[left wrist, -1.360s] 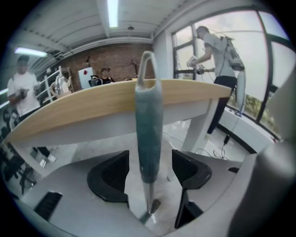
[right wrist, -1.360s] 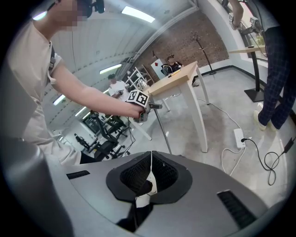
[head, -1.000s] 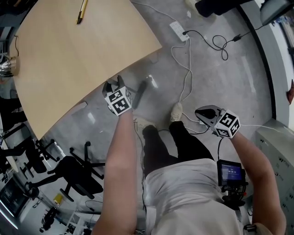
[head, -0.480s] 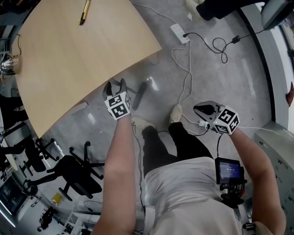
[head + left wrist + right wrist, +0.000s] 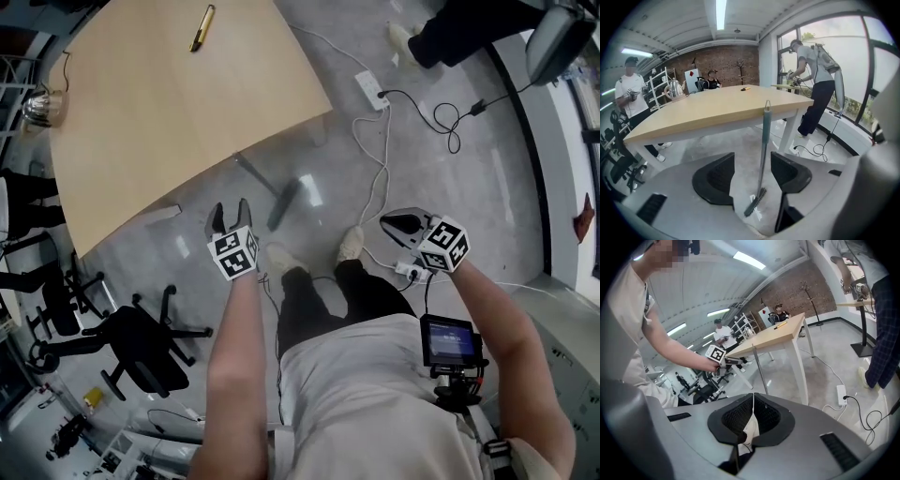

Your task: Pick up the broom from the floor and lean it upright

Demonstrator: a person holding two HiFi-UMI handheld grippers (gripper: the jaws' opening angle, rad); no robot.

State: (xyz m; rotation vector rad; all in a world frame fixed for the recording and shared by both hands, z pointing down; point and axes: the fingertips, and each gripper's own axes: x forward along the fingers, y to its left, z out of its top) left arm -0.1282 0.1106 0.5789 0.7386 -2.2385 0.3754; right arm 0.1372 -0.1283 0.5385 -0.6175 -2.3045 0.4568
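The only markings I can see are the black-and-white square codes on my marker cubes. The small screen (image 5: 450, 339) at my chest is lit, its print too small to read.

A yellow pen (image 5: 202, 27) lies near the far edge of the wooden table (image 5: 187, 122). A white power strip (image 5: 370, 89) and looping cables lie on the floor beyond the table's right corner. A black office chair (image 5: 141, 342) stands to my left.

The broom (image 5: 764, 150) stands upright, bristles on the floor and handle top against the tabletop's near edge, beside the white table leg (image 5: 790, 129).

My left gripper (image 5: 752, 176) has just been opening. Its jaws stand wide apart, framing the broom without touching it. My right gripper (image 5: 752, 420) is closed and empty, held over my shoe (image 5: 352, 242).
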